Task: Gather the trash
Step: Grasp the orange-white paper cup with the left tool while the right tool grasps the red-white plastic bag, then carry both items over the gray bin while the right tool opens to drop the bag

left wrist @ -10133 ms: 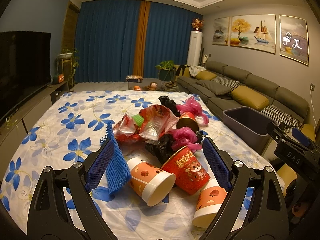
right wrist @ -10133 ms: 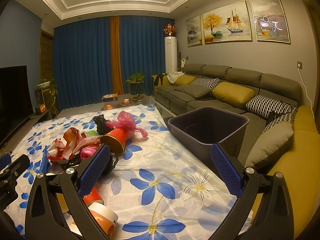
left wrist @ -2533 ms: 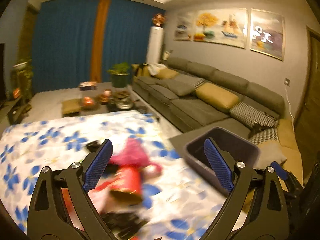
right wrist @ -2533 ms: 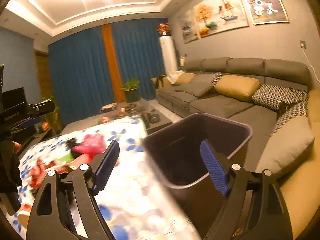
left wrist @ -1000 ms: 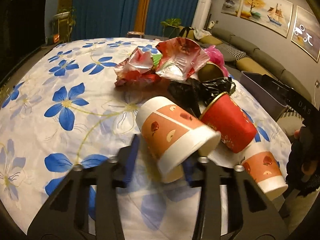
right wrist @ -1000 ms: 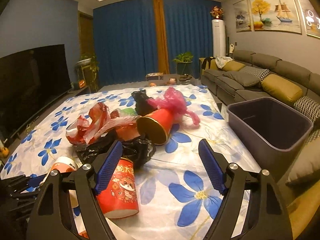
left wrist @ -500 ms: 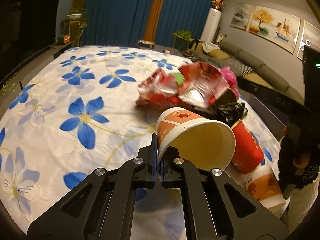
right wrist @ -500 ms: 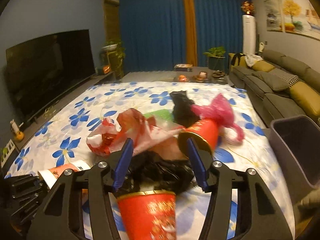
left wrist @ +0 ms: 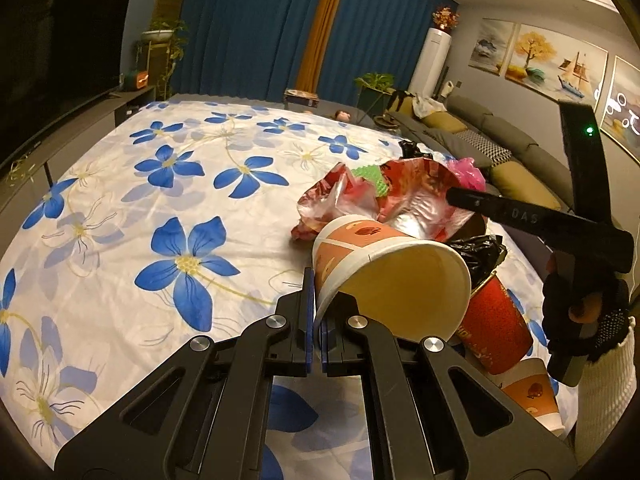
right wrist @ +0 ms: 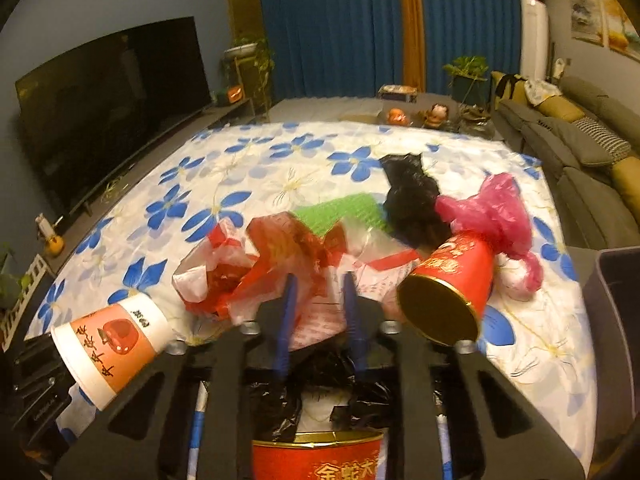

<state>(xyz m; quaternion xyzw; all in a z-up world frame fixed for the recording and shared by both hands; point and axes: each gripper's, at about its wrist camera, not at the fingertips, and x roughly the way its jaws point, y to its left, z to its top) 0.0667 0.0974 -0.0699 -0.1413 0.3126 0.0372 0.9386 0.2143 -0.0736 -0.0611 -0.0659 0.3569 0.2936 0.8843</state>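
Two tools are engaged: the left tool [left wrist: 318,330] is clamped on the thin rim of a light, crushable paper cup [left wrist: 384,268] above the table [left wrist: 120,208]; the right tool [right wrist: 320,320] is closing on soft black plastic bag [right wrist: 320,384].

Home living room: sofa [left wrist: 500,140], television [right wrist: 116,108], curtains [left wrist: 256,28].

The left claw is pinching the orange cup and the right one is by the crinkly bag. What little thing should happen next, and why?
Probably let the right gripper finish closing on the red and clear plastic bag. Its jaws are closing with the bag between the pads. The left gripper is already shut on the orange paper cup's rim, so that one looks ready for the grey bin.
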